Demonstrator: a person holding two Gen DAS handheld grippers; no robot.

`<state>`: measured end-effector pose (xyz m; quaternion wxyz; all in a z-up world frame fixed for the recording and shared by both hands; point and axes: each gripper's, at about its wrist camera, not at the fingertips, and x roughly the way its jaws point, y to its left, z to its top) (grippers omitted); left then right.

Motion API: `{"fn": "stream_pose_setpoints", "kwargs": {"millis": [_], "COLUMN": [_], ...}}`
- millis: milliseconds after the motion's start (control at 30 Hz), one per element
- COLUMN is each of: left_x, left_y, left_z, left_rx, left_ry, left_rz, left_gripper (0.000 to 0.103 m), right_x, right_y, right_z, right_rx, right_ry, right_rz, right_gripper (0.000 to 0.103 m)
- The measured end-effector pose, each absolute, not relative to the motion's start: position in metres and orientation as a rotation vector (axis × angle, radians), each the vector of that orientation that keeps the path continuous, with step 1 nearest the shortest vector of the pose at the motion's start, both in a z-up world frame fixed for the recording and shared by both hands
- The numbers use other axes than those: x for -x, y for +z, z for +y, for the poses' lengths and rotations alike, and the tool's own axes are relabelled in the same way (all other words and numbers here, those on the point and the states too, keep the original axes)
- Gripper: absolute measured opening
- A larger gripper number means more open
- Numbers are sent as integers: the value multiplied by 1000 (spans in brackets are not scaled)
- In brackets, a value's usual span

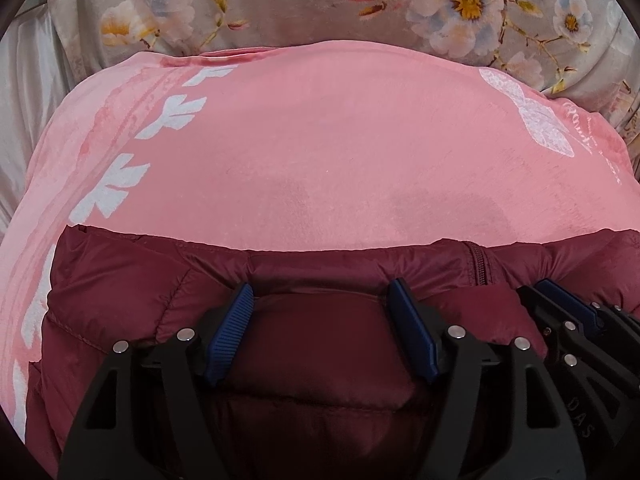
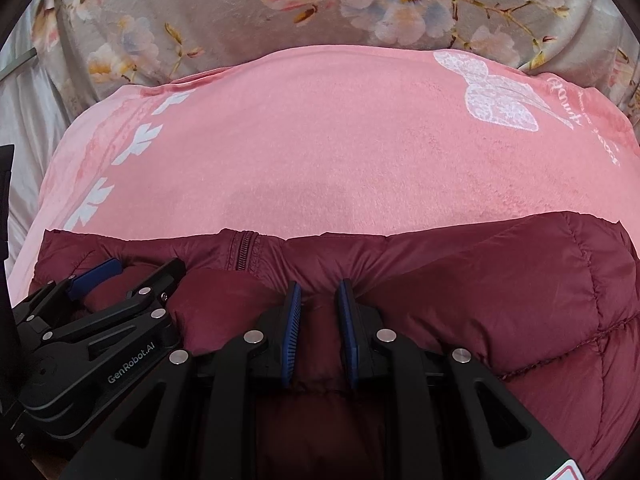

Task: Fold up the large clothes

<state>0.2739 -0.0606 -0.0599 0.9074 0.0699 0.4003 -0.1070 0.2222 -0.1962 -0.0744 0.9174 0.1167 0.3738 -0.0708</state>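
Note:
A dark red quilted puffer jacket [image 1: 120,292] lies on a pink blanket [image 1: 320,140]; it also shows in the right wrist view [image 2: 500,288]. Its zipper [image 1: 478,266] runs near the far edge. My left gripper [image 1: 324,294] is open, its blue pads [image 1: 230,332] wide apart and pressed onto a bulge of the jacket. My right gripper [image 2: 318,296] has its pads [image 2: 292,320] close together with a fold of the jacket pinched between them. The two grippers sit side by side; the left one shows in the right wrist view [image 2: 100,280], the right one in the left wrist view [image 1: 560,300].
The pink blanket [image 2: 320,140] has white leaf prints [image 1: 116,184] at the left and a white bow print [image 2: 492,96] at the right. Beyond it lies a grey floral blanket [image 1: 360,8]. Pale sheet [image 1: 24,120] shows at the far left.

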Motion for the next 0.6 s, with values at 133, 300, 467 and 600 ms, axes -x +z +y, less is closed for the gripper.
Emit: {"fn": "stream_pose_setpoints", "kwargs": {"millis": [133,300,467,600], "left_x": [-274,-275,-230,-192], "left_y": [-60,-58,-20,-14], "left_z": [-60,-55,-22,-6], "left_rx": [-143,-114,24,123], "left_ry": [-222,-244,-312,-330], "left_rz": [827,836,821,823], "left_gripper": [69,69,80,84], "right_x": [-223,-213,-152,-117], "right_y": [-74,-68,-28,-26], "right_z": [-197,-210,-216,-193], "right_rx": [-252,-340,-390,-289], "right_ry": [-141,-105,-110,-112], "right_rz": [766,723,622,621], "right_gripper": [18,18,22,23]}}
